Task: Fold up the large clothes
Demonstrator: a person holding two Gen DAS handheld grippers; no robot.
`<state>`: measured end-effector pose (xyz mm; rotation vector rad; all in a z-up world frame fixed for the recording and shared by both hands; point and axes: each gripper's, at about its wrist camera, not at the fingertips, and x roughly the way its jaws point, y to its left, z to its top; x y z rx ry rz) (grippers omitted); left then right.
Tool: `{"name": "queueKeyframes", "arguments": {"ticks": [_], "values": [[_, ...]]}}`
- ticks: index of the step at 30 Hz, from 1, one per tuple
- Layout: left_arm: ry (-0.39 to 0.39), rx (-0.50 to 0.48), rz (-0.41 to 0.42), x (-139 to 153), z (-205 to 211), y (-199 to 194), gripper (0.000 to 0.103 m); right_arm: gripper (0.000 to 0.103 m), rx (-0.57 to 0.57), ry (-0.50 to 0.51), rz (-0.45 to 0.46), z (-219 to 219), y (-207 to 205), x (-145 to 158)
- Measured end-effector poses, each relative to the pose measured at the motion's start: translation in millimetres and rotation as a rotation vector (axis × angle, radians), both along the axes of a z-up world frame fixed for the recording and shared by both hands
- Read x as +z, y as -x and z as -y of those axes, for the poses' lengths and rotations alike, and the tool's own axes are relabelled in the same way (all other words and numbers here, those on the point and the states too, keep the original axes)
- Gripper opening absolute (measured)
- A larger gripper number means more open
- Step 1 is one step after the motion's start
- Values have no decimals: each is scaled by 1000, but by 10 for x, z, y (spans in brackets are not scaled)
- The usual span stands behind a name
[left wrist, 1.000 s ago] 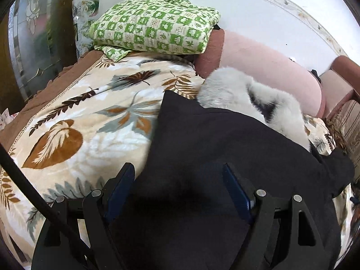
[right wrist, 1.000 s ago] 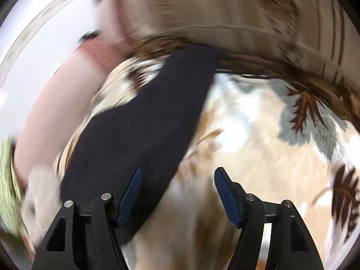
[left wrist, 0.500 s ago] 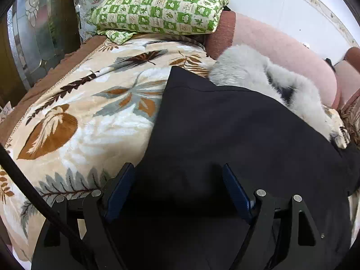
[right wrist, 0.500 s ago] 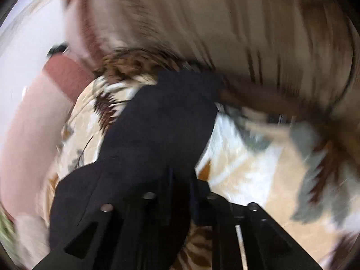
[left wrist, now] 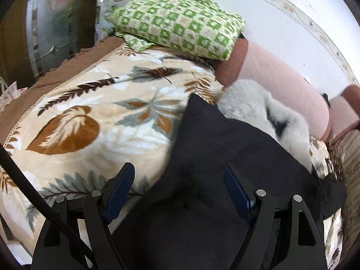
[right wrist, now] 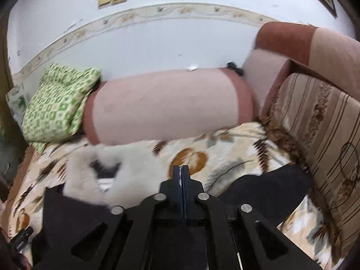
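Observation:
A large black coat (left wrist: 225,157) with a white-grey fur collar (left wrist: 265,112) lies spread on a leaf-patterned blanket (left wrist: 90,121). My left gripper (left wrist: 178,184) is open and hovers over the coat's left edge, holding nothing. In the right wrist view the coat (right wrist: 265,186) and the fur collar (right wrist: 90,175) lie below my right gripper (right wrist: 182,173). Its fingers are pressed together. No cloth shows between the tips, and the coat runs under the gripper body, so a grip is unclear.
A green checked folded quilt (left wrist: 180,22) sits at the far left corner. A pink bolster (right wrist: 166,108) lies along the white wall. A striped cushion (right wrist: 319,135) stands at the right. A brown bed edge (left wrist: 67,67) runs along the left.
My right gripper went from open to shut over the black sleeve, then swung up to face the wall. My left gripper stayed open and shifted slightly over the coat.

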<state>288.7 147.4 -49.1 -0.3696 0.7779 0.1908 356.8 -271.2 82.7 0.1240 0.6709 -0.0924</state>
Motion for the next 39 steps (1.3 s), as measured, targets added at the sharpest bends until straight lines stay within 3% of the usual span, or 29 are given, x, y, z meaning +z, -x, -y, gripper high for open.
{"name": "queueKeyframes", "arguments": {"ticks": [2,4,8,12,15,19,25,27,29,31,32,35,36,39], "values": [[27,7,6,28,-66,33,79,59,-31,-39,-28,66,15,-105],[47,18,16,50,-112,63,79,87,-111,-70,-18,305,80,-288],[19,30,27,55,-101,49,79,91,-308,-79,-102,1090,274,-751],[8,-10,-11,-44,5,-33,79,81,-536,-257,-132,2168,660,-1241],[-1,-55,-50,-159,140,-116,79,74,-644,-410,-126,2786,885,-1604],[-57,-87,-82,-311,314,-211,79,74,-681,-593,-92,3238,915,-1988],[-170,-102,-114,-465,485,-332,79,74,-696,-671,-73,3455,434,-2240],[-189,-101,-117,-491,510,-353,82,72,-704,-647,-70,3473,263,-2244],[-202,-106,-123,-512,529,-378,82,44,-697,-631,-82,3504,137,-2233],[-200,-109,-129,-518,528,-391,82,23,-710,-572,-118,3478,43,-2148],[-196,-109,-130,-514,522,-390,82,18,-708,-535,-125,3448,18,-2089],[-159,-110,-132,-466,473,-360,82,14,-688,-316,-152,3183,-59,-1733],[-141,-111,-126,-436,456,-340,82,9,-670,-245,-147,3067,-72,-1596],[-100,-100,-84,-306,387,-252,82,9,-608,-100,-101,2666,-97,-1142]]}}
